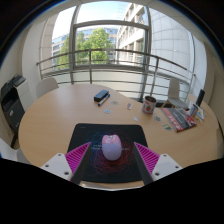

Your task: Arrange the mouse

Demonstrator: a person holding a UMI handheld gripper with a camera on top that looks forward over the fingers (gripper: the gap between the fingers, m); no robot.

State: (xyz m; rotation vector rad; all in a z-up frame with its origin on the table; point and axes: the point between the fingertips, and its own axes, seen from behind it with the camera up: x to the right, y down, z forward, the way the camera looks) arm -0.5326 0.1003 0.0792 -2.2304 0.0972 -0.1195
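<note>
Gripper view shows your gripper [112, 160] held low over a round, light wooden table [60, 115], with its two fingers spread wide apart and nothing pressed between them. Each finger carries a magenta pad [78, 157] on its inner face. Note the pale, rounded computer mouse [112, 148] standing between the two fingers, with a clear gap on either side of it. The mouse rests on a dark rectangular mouse mat [95, 135], which lies flat near your edge of the table and extends ahead of the fingertips. Beyond the mat, near the middle of the table, you see a small black box-shaped object [101, 97]. To its right stands a dark mug [148, 104], and further right lies a flat stack of colourful printed magazines [180, 119] close to the table's rim. Beside the table on the left sits a dark chair [12, 100]. Behind the table you see a metal railing [110, 68] and large windows [100, 30], with green trees and pale buildings outside.
</note>
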